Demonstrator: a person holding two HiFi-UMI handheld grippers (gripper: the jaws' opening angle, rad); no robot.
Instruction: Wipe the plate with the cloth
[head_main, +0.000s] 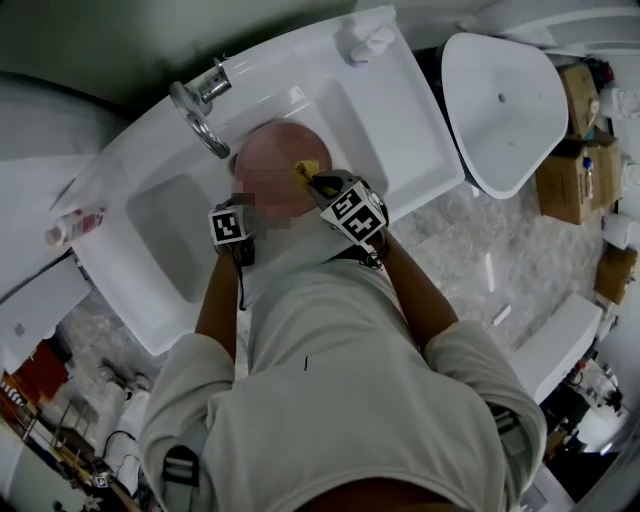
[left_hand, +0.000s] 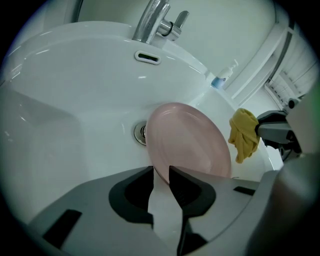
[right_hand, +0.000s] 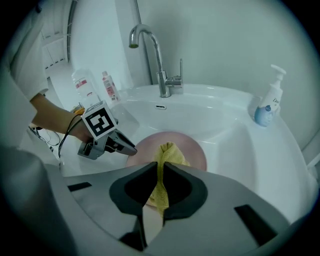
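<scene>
Left gripper view shows us our left gripper (left_hand: 161, 172) with its jaws closed on the near rim of a round pale pink plate (left_hand: 190, 137). We hold the plate tilted inside a white ceramic sink basin (left_hand: 75, 95), close to the drain. Our right gripper (right_hand: 161, 167) has its jaws pinched onto a crumpled yellow cloth (right_hand: 167, 150), which hangs just beside the plate's right edge. A chrome faucet (right_hand: 150, 50) stands behind.

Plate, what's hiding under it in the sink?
Under the plate is the white sink. The drain peeks out at its edge; the rest of it is covered. The left tongs hold the plate's rim.
</scene>
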